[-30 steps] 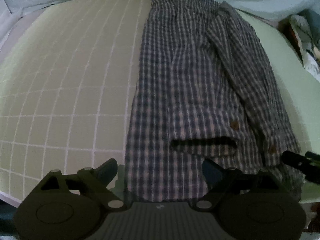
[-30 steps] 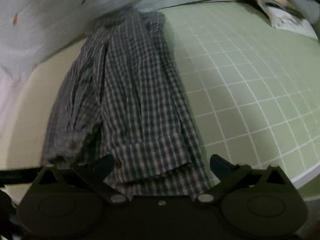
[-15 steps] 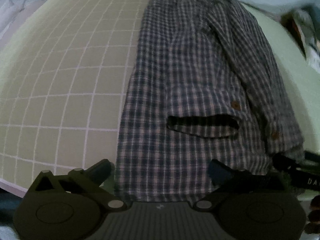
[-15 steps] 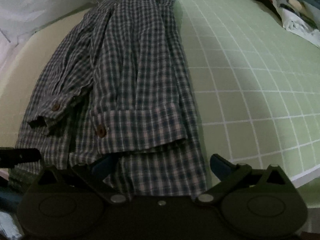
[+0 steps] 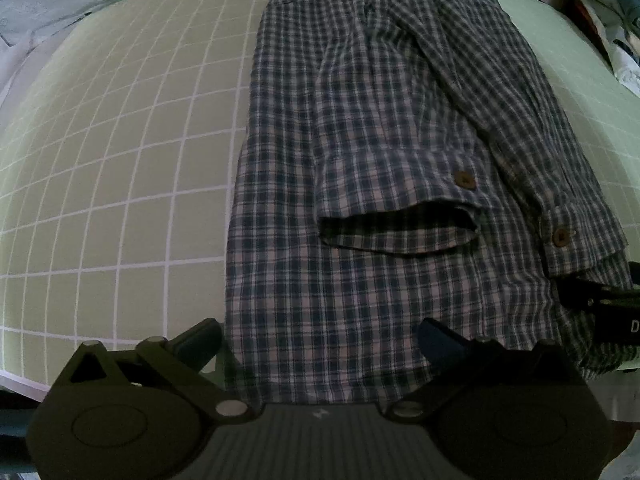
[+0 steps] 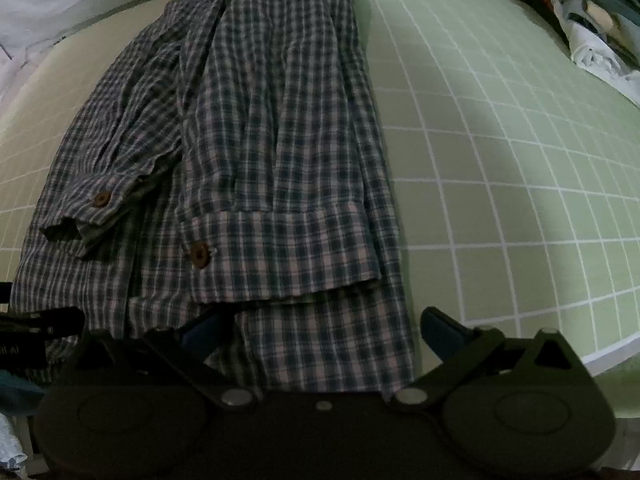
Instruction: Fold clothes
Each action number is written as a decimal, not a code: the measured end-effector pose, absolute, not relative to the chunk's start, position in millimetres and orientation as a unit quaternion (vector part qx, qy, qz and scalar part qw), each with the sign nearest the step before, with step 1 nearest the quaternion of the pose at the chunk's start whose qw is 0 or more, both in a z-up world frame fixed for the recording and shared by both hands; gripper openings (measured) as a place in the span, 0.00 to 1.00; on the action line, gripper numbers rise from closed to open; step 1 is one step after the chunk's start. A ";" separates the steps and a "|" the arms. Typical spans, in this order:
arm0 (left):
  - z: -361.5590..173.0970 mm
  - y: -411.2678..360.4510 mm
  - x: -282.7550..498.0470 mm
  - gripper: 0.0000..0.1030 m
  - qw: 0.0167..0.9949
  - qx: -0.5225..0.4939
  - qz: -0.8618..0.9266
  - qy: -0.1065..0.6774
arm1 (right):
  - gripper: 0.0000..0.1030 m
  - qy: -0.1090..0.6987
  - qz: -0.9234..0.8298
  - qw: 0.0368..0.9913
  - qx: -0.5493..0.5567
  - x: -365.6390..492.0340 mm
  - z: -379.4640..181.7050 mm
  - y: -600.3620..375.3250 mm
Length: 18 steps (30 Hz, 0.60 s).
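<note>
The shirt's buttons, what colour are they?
Brown buttons, clearest in the right wrist view.

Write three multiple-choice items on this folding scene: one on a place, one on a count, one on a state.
1. Where does the checked shirt lie?
A. on a green grid mat
B. on a hanger
C. in a basket

2. How many brown buttons show on the cuffs?
A. none
B. two
C. five

3. How do the left gripper jaws stand?
A. open
B. shut on a sock
C. out of view

A: grid lines surround the shirt.
B: one button on each cuff, the other.
A: fingers apart over the hem.
</note>
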<state>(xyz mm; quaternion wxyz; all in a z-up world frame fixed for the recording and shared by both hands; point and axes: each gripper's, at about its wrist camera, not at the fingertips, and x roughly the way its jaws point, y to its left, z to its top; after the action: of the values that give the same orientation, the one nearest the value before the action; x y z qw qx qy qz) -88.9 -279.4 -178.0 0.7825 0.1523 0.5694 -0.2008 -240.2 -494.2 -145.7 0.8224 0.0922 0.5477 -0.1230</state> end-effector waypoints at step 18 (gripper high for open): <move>-137.1 -308.1 -82.5 0.20 0.777 0.157 -0.260 0.552 | 0.35 0.535 -0.073 0.835 0.101 -205.0 -129.1 -505.5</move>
<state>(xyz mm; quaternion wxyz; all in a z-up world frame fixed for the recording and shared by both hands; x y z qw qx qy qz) -82.5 -308.1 -137.1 0.7766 0.1575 0.5518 -0.2599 -205.0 -505.5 -129.1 0.8355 0.1013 0.5352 -0.0729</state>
